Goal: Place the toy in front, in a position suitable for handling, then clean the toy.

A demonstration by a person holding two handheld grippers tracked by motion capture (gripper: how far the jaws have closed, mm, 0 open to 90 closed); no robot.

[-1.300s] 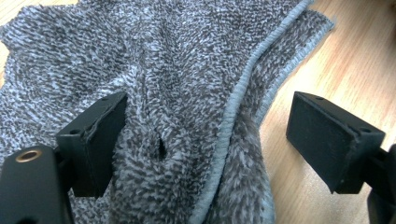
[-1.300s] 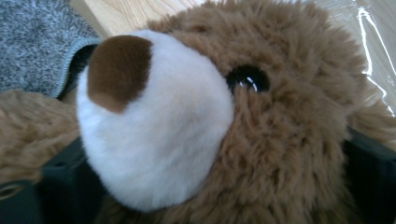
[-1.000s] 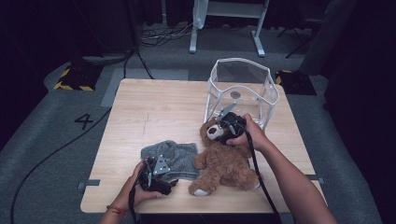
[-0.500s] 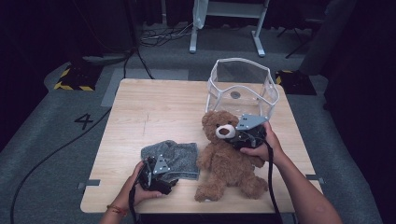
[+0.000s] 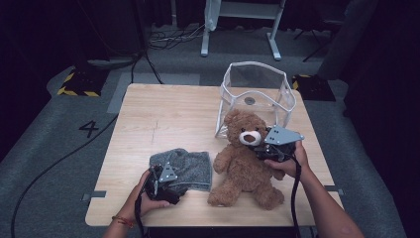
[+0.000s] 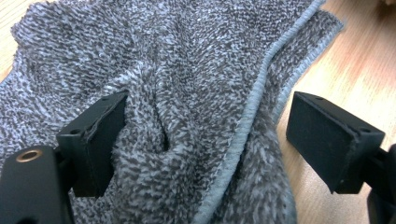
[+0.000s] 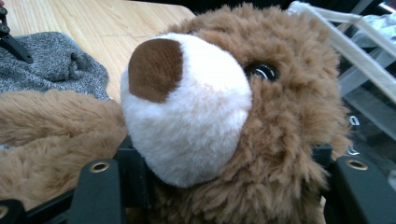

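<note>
right gripper (image 5: 261, 148) clamps teddy bear (image 5: 245, 163) (at neck) | left gripper (image 5: 161, 184) open astride grey towel (image 5: 184, 167)

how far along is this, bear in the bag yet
Not yet. Done: the brown plush teddy bear sits upright on the wooden table, in front of the clear plastic bag with white trim. In hand: the right gripper clamps its neck; the left gripper rests open over the grey fuzzy cloth. Left: probably getting bear and cloth into the bag.
</note>
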